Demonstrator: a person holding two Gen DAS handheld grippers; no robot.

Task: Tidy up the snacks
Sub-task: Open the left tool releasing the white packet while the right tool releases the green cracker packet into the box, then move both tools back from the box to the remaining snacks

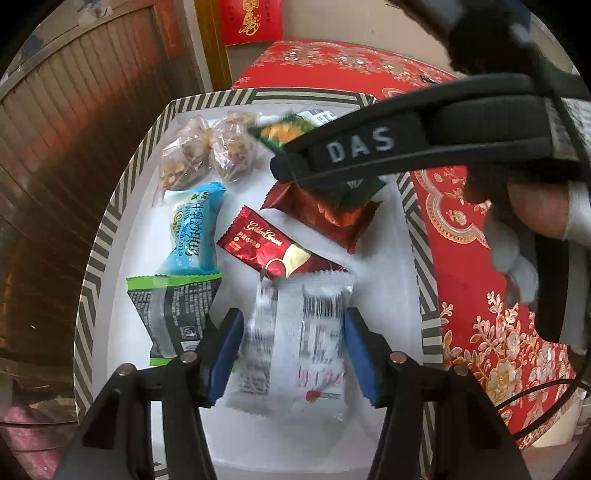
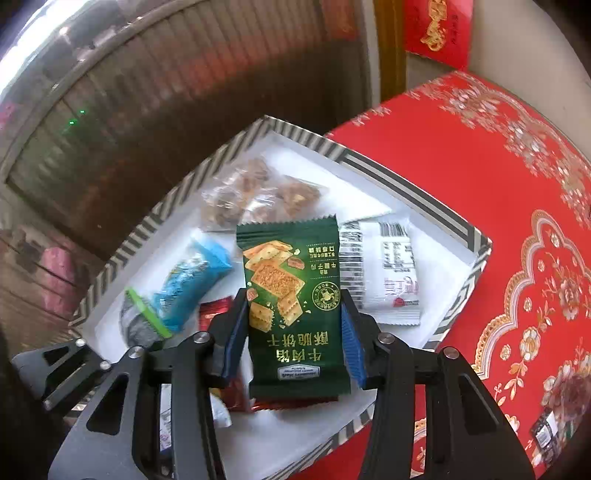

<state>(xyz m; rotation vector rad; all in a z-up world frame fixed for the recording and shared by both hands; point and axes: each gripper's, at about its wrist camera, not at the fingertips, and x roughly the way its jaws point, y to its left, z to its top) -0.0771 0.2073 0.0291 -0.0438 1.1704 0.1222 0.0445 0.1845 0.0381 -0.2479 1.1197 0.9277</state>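
A white box with a striped rim (image 1: 110, 218) (image 2: 410, 186) holds several snack packets. My left gripper (image 1: 293, 356) is over the box's near end, its blue pads on both sides of a white barcode packet (image 1: 295, 343), gripping it. My right gripper (image 2: 293, 338) is shut on a dark green cracker packet (image 2: 291, 295) and holds it above the box. It shows in the left wrist view as a black arm (image 1: 369, 144) with the green packet (image 1: 284, 133) partly hidden behind it. In the box lie a blue packet (image 1: 194, 229), a red Golden Crown packet (image 1: 273, 247), an orange-red packet (image 1: 325, 214), nut bags (image 1: 207, 151) and a green-edged grey packet (image 1: 173, 310).
The box sits on a red cloth with gold flowers (image 2: 517, 221) (image 1: 491, 332). A brown slatted cabinet (image 1: 74, 129) stands to the left. A red card (image 1: 251, 22) leans against the wall behind. Another white packet (image 2: 384, 273) lies at the box's right side.
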